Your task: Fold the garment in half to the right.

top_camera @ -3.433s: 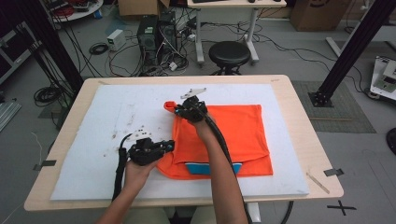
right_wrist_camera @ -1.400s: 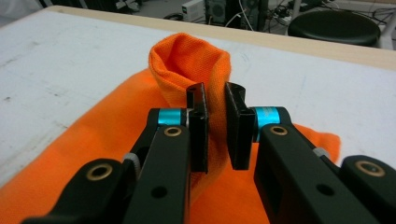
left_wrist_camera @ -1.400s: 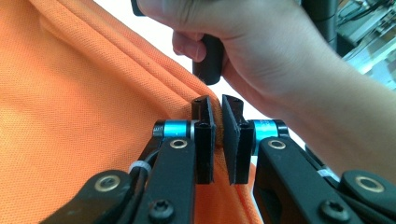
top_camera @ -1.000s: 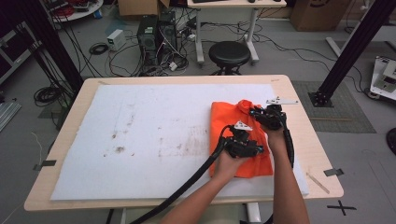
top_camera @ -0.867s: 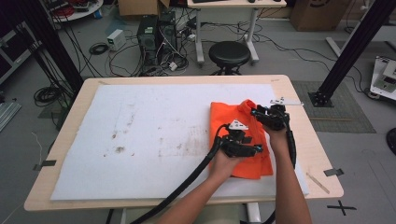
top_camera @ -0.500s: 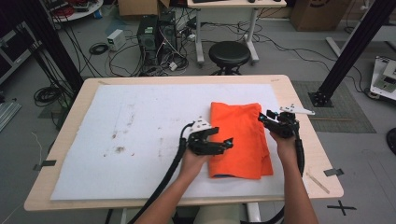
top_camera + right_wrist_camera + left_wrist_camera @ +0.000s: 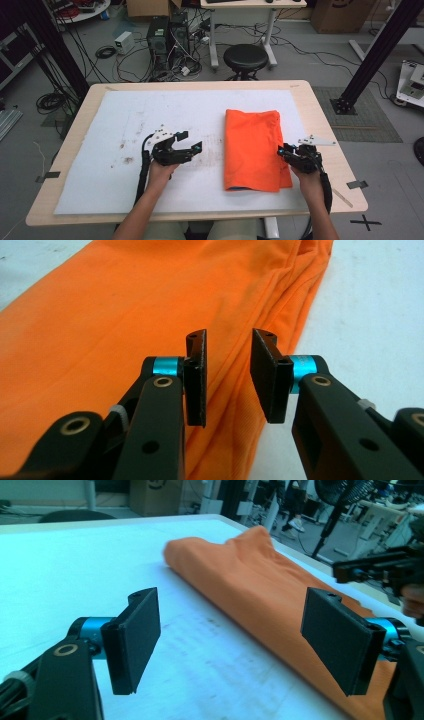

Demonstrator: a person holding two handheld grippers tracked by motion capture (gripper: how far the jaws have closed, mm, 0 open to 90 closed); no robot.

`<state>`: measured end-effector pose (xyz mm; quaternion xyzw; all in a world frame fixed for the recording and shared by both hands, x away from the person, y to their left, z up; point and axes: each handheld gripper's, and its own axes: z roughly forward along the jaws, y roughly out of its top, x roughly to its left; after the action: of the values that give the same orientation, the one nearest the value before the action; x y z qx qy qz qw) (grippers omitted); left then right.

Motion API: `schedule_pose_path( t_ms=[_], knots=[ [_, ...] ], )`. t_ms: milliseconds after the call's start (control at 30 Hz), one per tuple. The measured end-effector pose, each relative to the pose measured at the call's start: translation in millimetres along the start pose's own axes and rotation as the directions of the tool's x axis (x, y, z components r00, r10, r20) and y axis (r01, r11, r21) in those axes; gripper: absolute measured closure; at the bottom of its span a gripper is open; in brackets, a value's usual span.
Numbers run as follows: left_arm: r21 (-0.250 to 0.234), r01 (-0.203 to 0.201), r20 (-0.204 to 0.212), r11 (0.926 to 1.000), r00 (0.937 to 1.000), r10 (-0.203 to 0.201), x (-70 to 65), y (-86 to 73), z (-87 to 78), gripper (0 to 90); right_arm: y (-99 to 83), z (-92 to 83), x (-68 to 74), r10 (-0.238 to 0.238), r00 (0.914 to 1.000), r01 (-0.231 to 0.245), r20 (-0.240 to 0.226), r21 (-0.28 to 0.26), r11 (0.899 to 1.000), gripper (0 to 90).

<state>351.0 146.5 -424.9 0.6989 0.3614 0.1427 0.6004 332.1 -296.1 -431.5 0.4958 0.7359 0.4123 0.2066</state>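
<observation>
Folded orange cloth (image 7: 254, 149) lies flat; left tool (image 7: 189, 142) wide open, right tool (image 7: 283, 150) slightly open, both empty.

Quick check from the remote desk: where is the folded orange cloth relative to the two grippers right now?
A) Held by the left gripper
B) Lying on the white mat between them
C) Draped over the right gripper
B: the folded orange cloth lies flat on the white mat, the left gripper open beside it and the right gripper at its other edge, gripping nothing.

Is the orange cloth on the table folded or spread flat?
Folded: the orange cloth lies as a narrow rectangle with stacked layers along its edge.
</observation>
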Motion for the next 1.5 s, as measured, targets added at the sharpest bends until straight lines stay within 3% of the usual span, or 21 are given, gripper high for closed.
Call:
schedule_pose_path(
  t_ms=[133, 233, 300, 467, 600, 767, 933, 1267, 1333, 1433, 1500],
  knots=[
    [-0.002, -0.011, -0.005, 0.9999, 0.9999, 0.011, 13.0, -1.3, -14.5, 24.2, -5.5, -4.1, 6.3, 0.007, 1.0, -0.007, 0.0, 0.02, 1.0, 59.1],
    [-0.001, -0.032, -0.027, 0.9995, 0.9991, 0.032, 19.9, -4.6, -23.9, 24.2, -10.4, -6.2, 12.5, -0.002, 0.9999, 0.003, -0.011, 0.041, 0.999, 59.3],
    [0.003, -0.037, -0.036, 0.9993, 0.9987, 0.037, 23.8, -7.6, -29.2, 24.2, -13.0, -6.6, 16.7, -0.019, 0.9997, 0.018, 0.015, 0.077, 0.997, 61.2],
    [-0.016, -0.024, -0.03, 0.9996, 0.9993, 0.024, 33.8, -11.7, -42.8, 23.4, -20.9, -5.6, 19.0, -0.002, 1.0, 0.001, 0.007, 0.114, 0.993, 63.5],
    [-0.027, -0.028, -0.046, 0.9992, 0.9986, 0.026, 39.7, -11.3, -51.6, 21.7, -22.4, -3.8, 17.7, 0.027, 0.9996, -0.027, -0.005, 0.121, 0.992, 71.0],
    [-0.034, -0.046, -0.053, 0.9984, 0.9976, 0.044, 42.5, -10.1, -61.0, 21.7, -22.4, -2.3, 18.9, 0.025, 0.9986, -0.019, -0.046, 0.128, 0.992, 85.0],
    [-0.026, -0.059, -0.046, 0.9979, 0.9973, 0.058, 41.5, -12.5, -69.9, 21.7, -20.8, -6.6, 18.6, 0.012, 0.9989, -0.008, -0.046, 0.095, 0.995, 86.7],
    [-0.032, -0.042, -0.064, 0.9986, 0.9972, 0.039, 46.1, -13.8, -79.2, 21.7, -6.2, -25.6, 15.4, -0.024, 0.9979, 0.021, 0.06, 0.054, 0.998, 87.0],
    [-0.029, -0.037, -0.069, 0.9989, 0.997, 0.035, 46.9, -14.7, -80.2, 21.7, -8.2, -22.9, 13.8, -0.025, 0.9971, 0.02, 0.071, 0.072, 0.997, 86.9],
    [-0.031, -0.037, -0.081, 0.9988, 0.9962, 0.034, 47.8, -15.5, -81.1, 21.7, -14.8, -12.4, 11.4, -0.057, 0.9927, 0.041, 0.106, 0.143, 0.989, 86.8],
    [-0.033, -0.035, -0.086, 0.9989, 0.9958, 0.032, 47.5, -15.3, -81.9, 21.7, -12.8, -12.9, 9.7, -0.065, 0.9889, 0.046, 0.133, 0.139, 0.989, 86.9]
  ],
)
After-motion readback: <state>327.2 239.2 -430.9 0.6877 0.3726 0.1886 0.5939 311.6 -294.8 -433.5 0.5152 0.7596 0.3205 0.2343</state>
